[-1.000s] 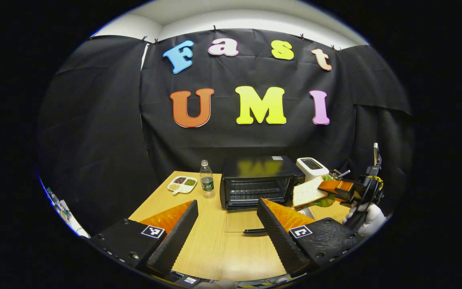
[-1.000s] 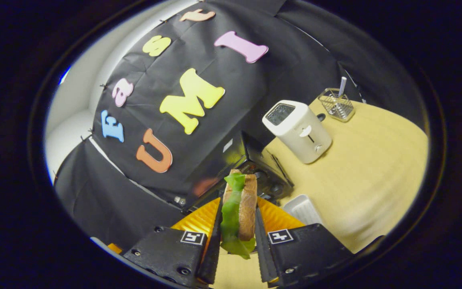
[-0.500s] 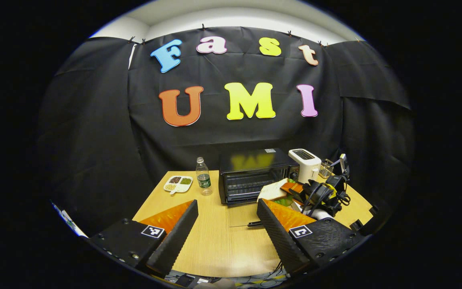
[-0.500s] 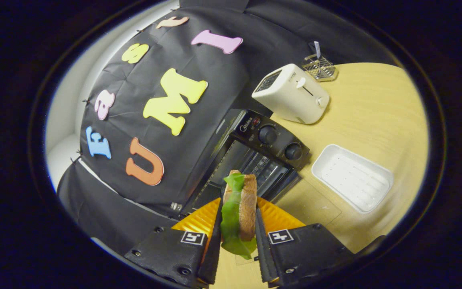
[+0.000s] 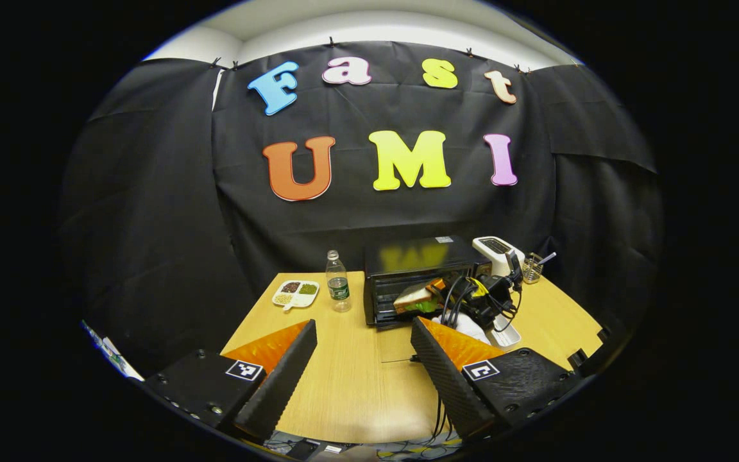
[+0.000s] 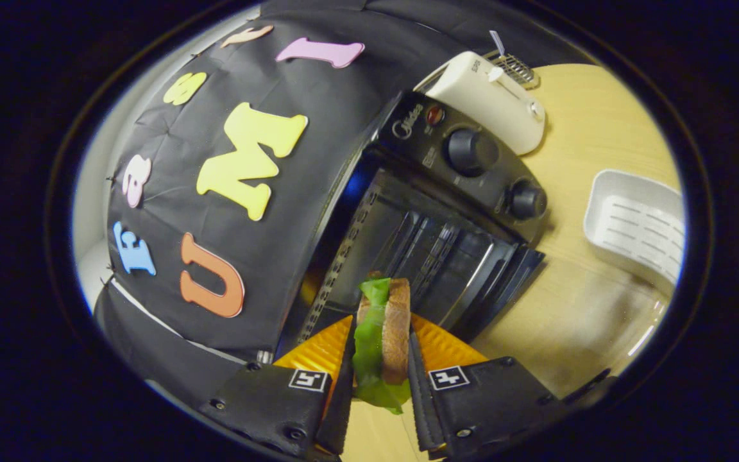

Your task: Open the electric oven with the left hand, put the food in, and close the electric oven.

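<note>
The sandwich (image 6: 383, 340), a slice of bread backed by a green leaf, stands on edge between the jaws of the right gripper (image 6: 379, 378), which are clenched on its two flat faces. Held that way, the thin edge leads and the filling stays pressed together, which suits sliding it in through a low opening. In the left gripper view the sandwich (image 5: 416, 296) sits right at the mouth of the electric oven (image 5: 424, 256), the gripper reaching in from the right.

The oven's door (image 6: 504, 282) is dropped open toward the near side, so the wire rack (image 6: 433, 256) inside is exposed and the cavity is free to receive the food. Its two knobs (image 6: 472, 153) lie on the right panel, clear of the path.

The left gripper (image 5: 363, 359) hangs back over the near part of the bench (image 5: 356, 391), jaws released and holding nothing; I judge it waits there to shut the door once the food is in.

A white tray (image 6: 636, 231) rests on the bench right of the oven. The white toaster (image 6: 491, 102) stands just beyond the oven's right side. A water bottle (image 5: 338, 290) and a small divided dish (image 5: 295, 294) sit to the oven's left, out of the way.
</note>
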`<action>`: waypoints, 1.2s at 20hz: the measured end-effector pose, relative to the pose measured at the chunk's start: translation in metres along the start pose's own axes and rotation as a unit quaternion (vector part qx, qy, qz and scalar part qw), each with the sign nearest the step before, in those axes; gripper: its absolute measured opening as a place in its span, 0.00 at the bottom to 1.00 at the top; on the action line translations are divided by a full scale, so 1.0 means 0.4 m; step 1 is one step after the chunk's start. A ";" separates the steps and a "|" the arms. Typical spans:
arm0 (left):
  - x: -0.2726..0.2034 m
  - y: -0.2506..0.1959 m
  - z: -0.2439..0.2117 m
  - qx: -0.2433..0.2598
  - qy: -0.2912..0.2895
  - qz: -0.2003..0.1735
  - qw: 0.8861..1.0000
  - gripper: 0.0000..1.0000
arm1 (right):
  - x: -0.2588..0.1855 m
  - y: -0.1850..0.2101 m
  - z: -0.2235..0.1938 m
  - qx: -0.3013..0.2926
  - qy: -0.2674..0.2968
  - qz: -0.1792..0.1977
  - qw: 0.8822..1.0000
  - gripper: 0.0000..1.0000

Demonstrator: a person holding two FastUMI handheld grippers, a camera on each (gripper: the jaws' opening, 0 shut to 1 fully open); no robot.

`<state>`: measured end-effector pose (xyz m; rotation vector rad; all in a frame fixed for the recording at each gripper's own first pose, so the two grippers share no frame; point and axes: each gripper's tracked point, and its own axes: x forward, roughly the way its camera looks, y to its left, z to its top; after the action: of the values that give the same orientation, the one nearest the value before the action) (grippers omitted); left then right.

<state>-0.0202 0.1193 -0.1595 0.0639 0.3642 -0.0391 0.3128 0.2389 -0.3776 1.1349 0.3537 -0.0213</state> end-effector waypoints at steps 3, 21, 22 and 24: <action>-0.002 0.029 -0.011 -0.002 0.010 0.015 1.000 0.97 | 0.051 -0.011 0.006 -0.005 -0.010 -0.009 1.000 0.43; -0.019 0.004 0.019 -0.021 -0.012 0.005 1.000 0.97 | -0.127 -0.094 0.123 -0.303 -0.030 -0.121 0.945 0.92; -0.020 0.003 0.025 -0.021 -0.016 0.005 1.000 0.97 | -0.157 -0.086 0.124 -0.317 -0.027 -0.120 0.941 0.92; -0.021 0.000 0.029 -0.020 -0.022 0.005 1.000 0.97 | -0.219 -0.056 0.133 -0.342 -0.022 -0.107 0.933 0.92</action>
<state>-0.0241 0.1189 -0.1456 0.0248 0.3201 -0.0227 0.2397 0.1677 -0.3524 0.4000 0.4008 -0.1067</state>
